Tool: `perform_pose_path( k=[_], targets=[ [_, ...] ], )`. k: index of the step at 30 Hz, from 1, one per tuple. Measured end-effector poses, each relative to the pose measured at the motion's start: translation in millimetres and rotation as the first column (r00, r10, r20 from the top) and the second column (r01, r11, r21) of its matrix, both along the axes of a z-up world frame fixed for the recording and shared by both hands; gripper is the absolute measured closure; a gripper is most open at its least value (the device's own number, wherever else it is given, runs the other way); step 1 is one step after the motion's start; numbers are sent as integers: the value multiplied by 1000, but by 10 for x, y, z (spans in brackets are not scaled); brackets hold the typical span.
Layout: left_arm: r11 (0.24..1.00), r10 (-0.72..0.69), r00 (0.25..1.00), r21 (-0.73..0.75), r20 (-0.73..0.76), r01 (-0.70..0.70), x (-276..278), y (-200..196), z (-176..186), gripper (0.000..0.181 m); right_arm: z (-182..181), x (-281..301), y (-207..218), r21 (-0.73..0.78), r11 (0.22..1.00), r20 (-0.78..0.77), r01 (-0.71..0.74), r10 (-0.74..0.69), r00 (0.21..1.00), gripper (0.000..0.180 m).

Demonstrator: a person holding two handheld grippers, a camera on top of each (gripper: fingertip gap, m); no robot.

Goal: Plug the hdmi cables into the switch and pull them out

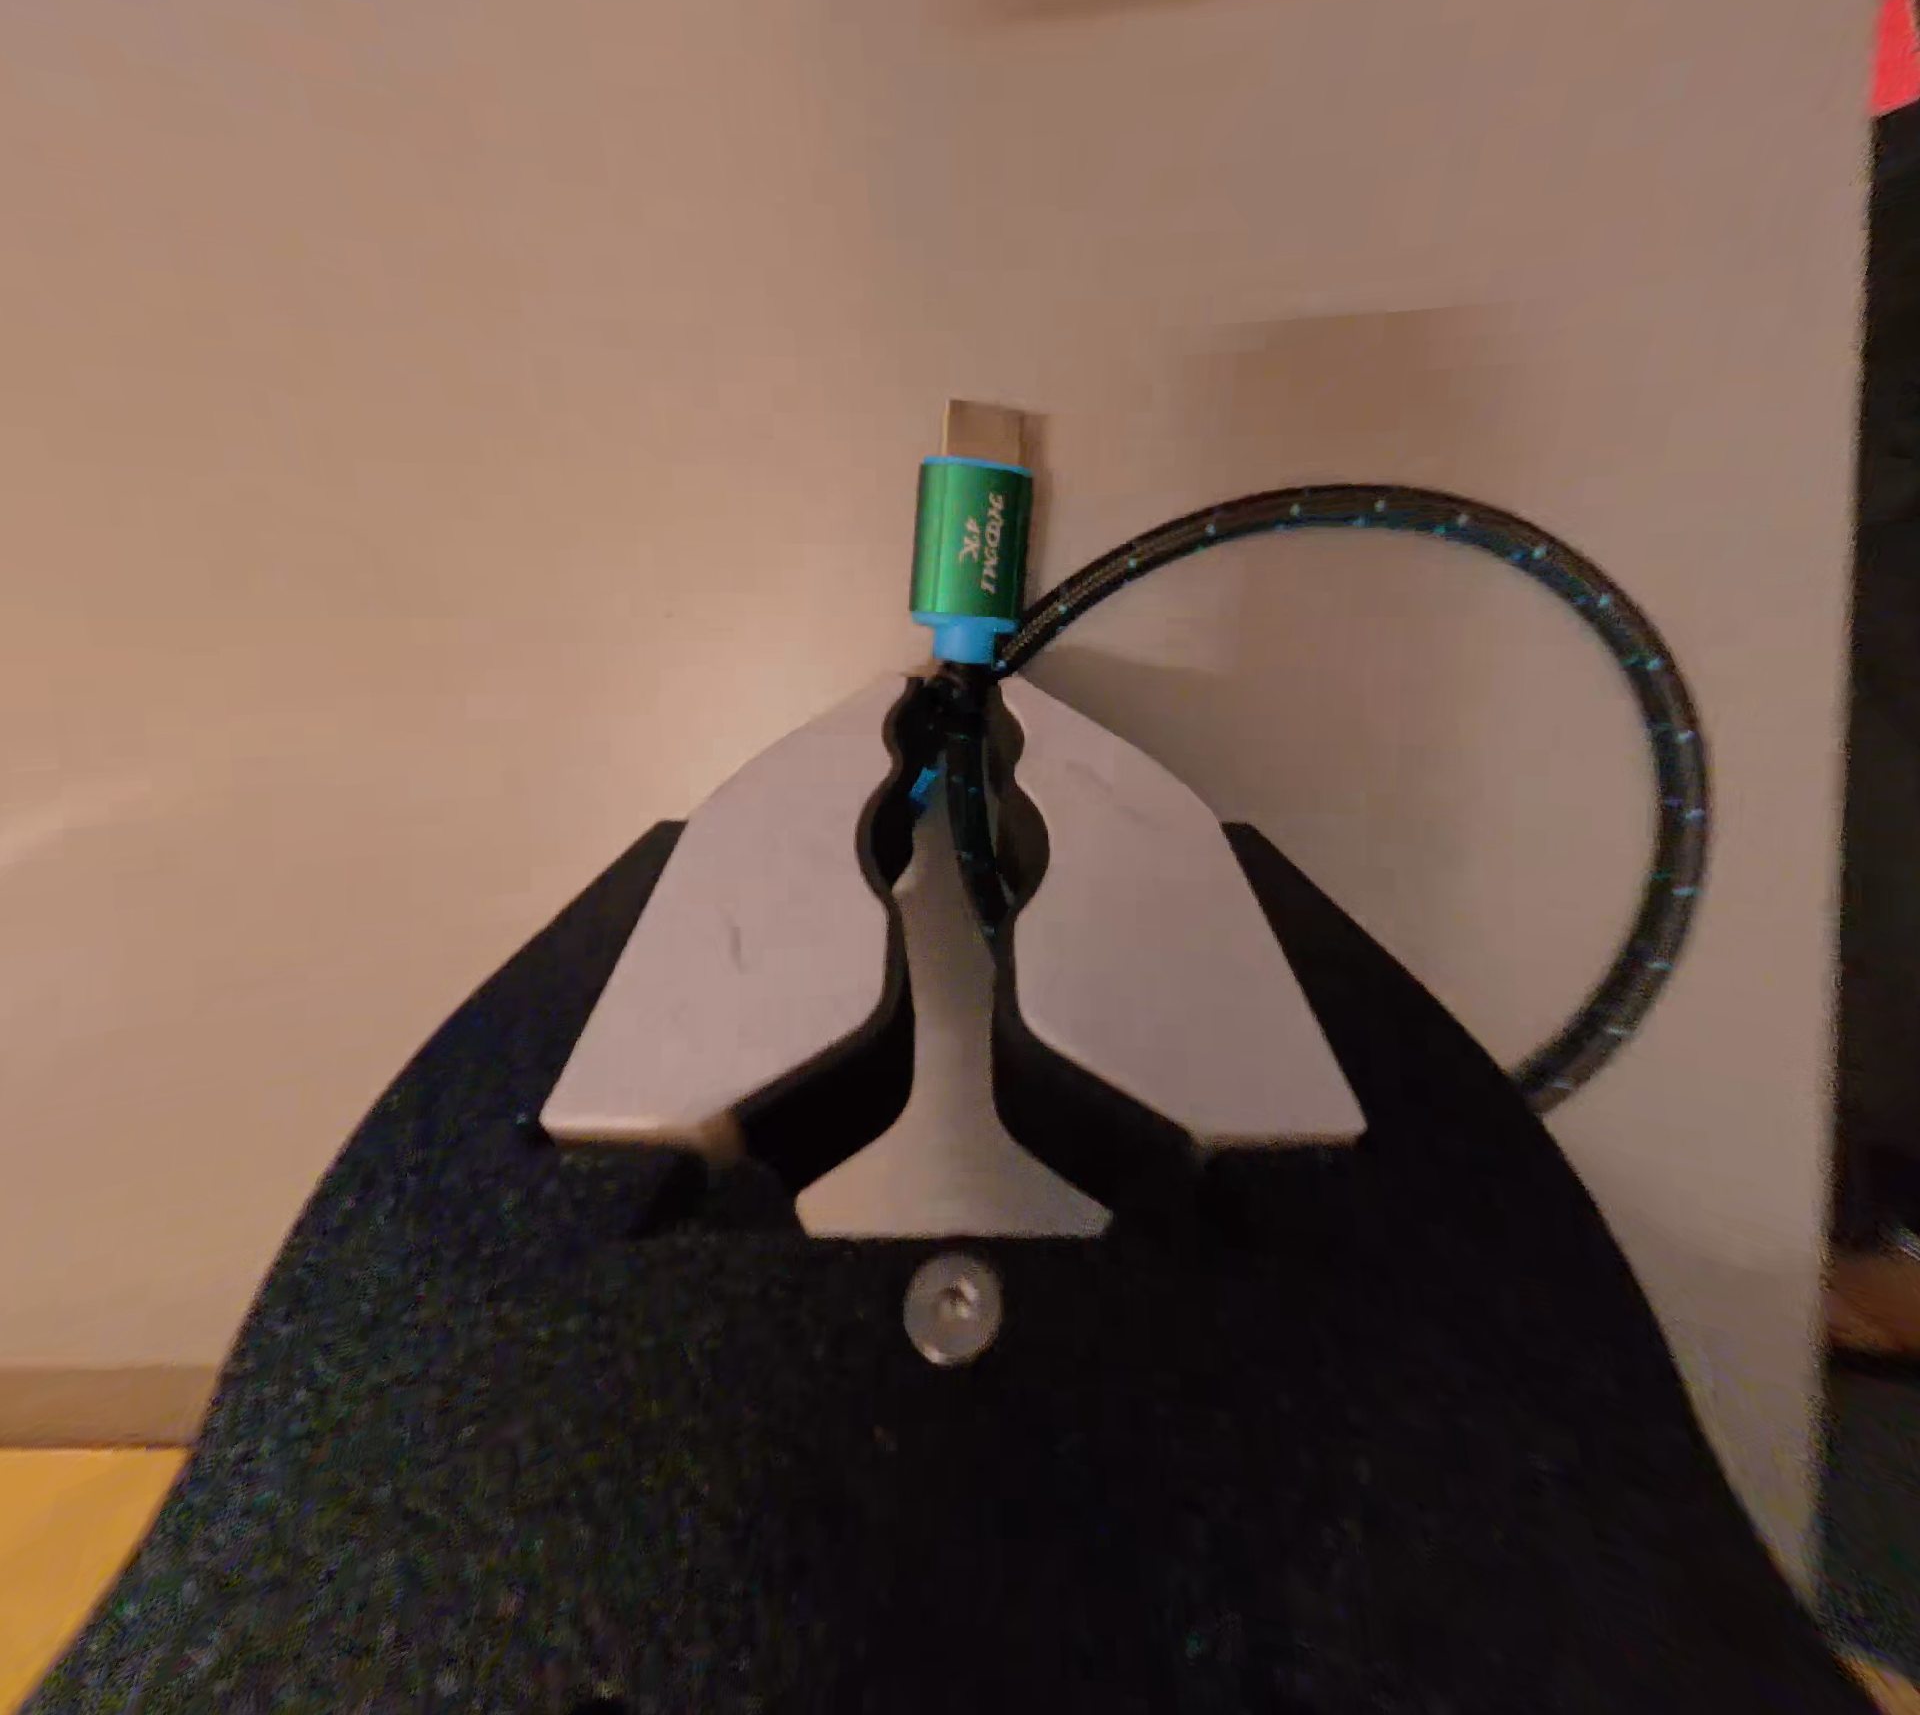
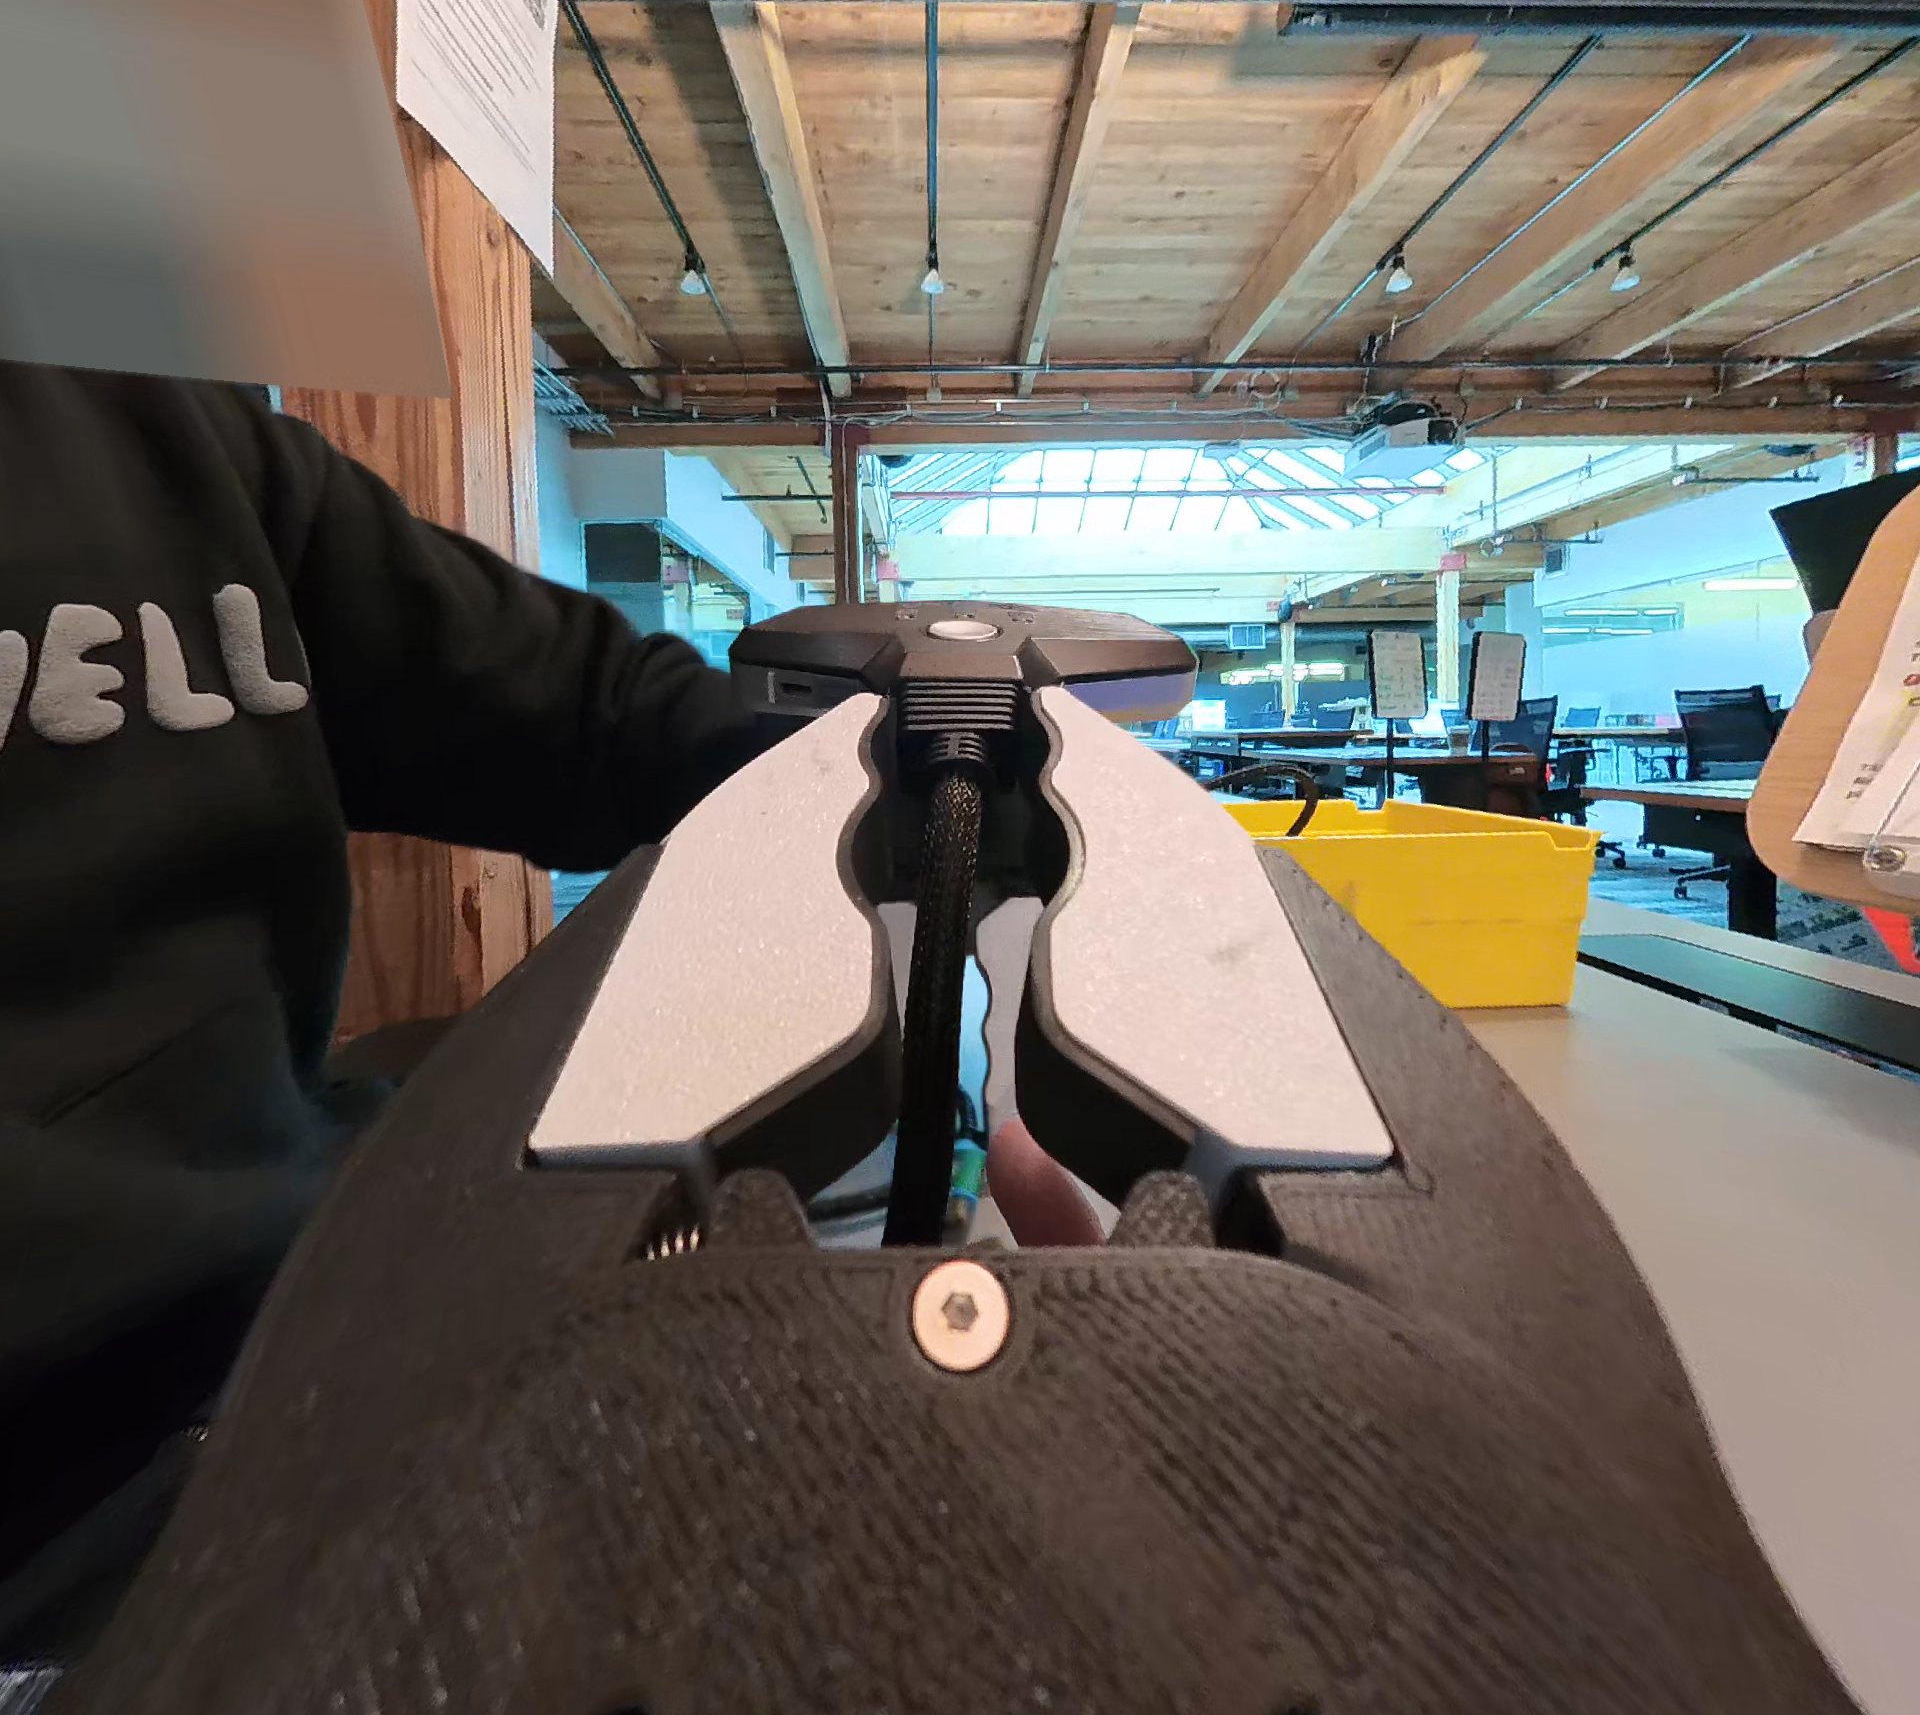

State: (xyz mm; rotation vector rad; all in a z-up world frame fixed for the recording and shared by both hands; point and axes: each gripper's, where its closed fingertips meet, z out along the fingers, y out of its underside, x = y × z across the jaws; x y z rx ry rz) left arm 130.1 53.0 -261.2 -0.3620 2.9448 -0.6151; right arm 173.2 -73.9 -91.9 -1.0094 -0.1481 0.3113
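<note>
In the left wrist view my left gripper (image 1: 954,686) is shut on a black braided HDMI cable (image 1: 1621,647) just behind its green plug (image 1: 971,545). The plug points up, its metal tip (image 1: 987,429) bare, in front of a plain wall. The cable loops round to the right. In the right wrist view my right gripper (image 2: 958,709) is shut on the ribbed black plug (image 2: 956,711) of another braided cable (image 2: 940,959). That plug sits in the black switch (image 2: 1101,635), which is held in the air. An empty port (image 2: 795,686) shows on the switch's left face.
A person in a black sweatshirt (image 2: 208,782) is close on the left by a wooden post (image 2: 457,522). A yellow bin (image 2: 1455,886) stands on the grey table (image 2: 1714,1198) at right. A clipboard (image 2: 1849,730) leans at the right edge.
</note>
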Motion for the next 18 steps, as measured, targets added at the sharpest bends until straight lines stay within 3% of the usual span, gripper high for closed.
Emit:
perform_pose_path(
  k=[1, 4, 9, 18],
  targets=[
    [1000, -7, 998, -24, 65, 9, 21, -12, 0, 170, -3, -2, 3, -1, 1000, 0, 0, 0, 1000, 158],
    [994, -37, 974, -95, 223, 60, 33, -34, 48, 166, -7, -3, 8, -3, 1000, -1, 1, -1, 1000, 158],
    [975, 15, 942, -216, 336, 61, 46, -114, 164, 154, -28, -12, 39, -18, 1000, 1, -7, 7, 1000, 158],
    [980, 58, 953, -197, 298, 2, 83, -236, 72, 152, -67, -16, 78, -42, 999, -1, -11, 11, 1000, 157]
  ],
)
